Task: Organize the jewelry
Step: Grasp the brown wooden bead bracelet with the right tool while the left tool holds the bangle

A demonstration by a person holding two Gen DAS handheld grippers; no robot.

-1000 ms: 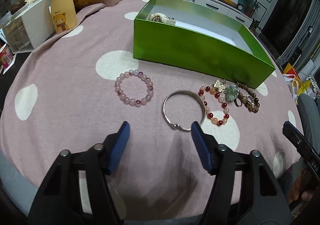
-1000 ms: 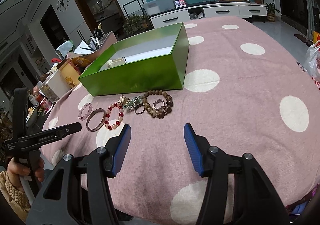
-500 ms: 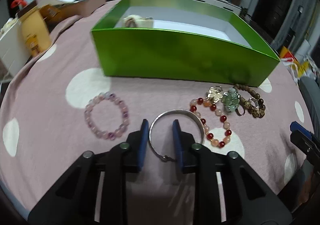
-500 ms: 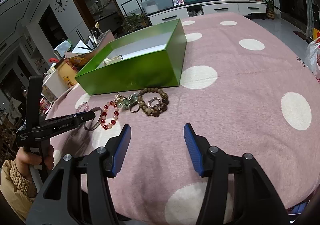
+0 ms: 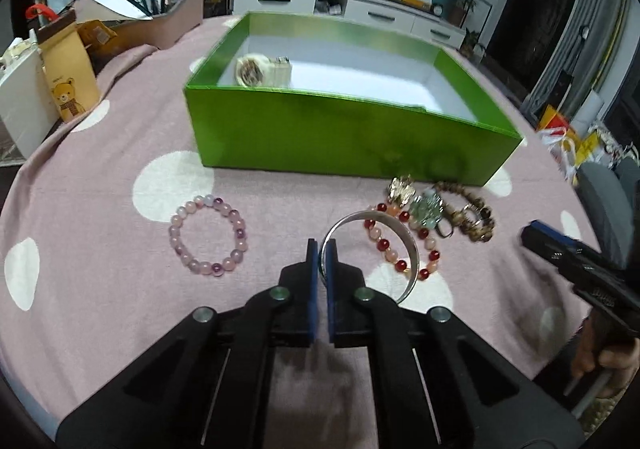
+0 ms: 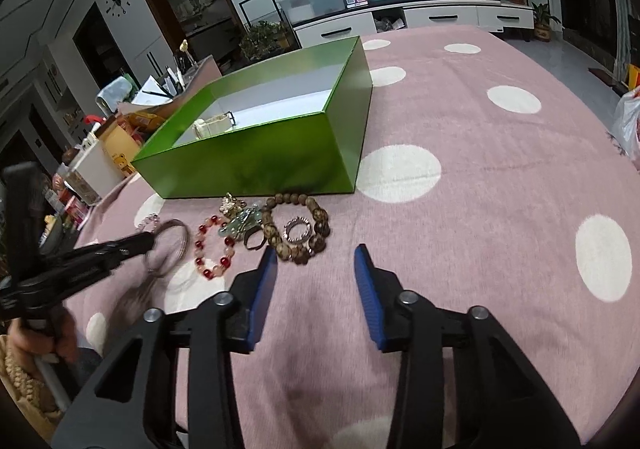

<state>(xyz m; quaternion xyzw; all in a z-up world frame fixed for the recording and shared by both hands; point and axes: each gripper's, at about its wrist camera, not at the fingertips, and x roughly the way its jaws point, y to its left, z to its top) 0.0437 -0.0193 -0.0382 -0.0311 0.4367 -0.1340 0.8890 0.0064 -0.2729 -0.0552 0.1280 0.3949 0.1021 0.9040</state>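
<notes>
My left gripper (image 5: 321,249) is shut on the near rim of a silver bangle (image 5: 410,245) and holds it lifted off the cloth; the bangle shows blurred in the right wrist view (image 6: 176,239). A pink bead bracelet (image 5: 208,237) lies to its left. A red and peach bead bracelet (image 5: 400,245), a green charm (image 5: 426,209) and a brown bead bracelet (image 5: 472,213) lie to the right. The green box (image 5: 340,129) holds a cream watch (image 5: 260,69). My right gripper (image 6: 316,261) is open and empty, just short of the brown bead bracelet (image 6: 296,229).
The round table has a pink cloth with white dots (image 6: 480,169). A paper bag with a bear (image 5: 68,65), a white organizer (image 5: 16,97) and a tray of papers (image 5: 152,17) stand at the back left. A small ring (image 6: 297,230) lies inside the brown bracelet.
My left gripper closed on the silver bangle's rim and raised it off the cloth. My right gripper moved a little closer to the jewelry pile and stayed open.
</notes>
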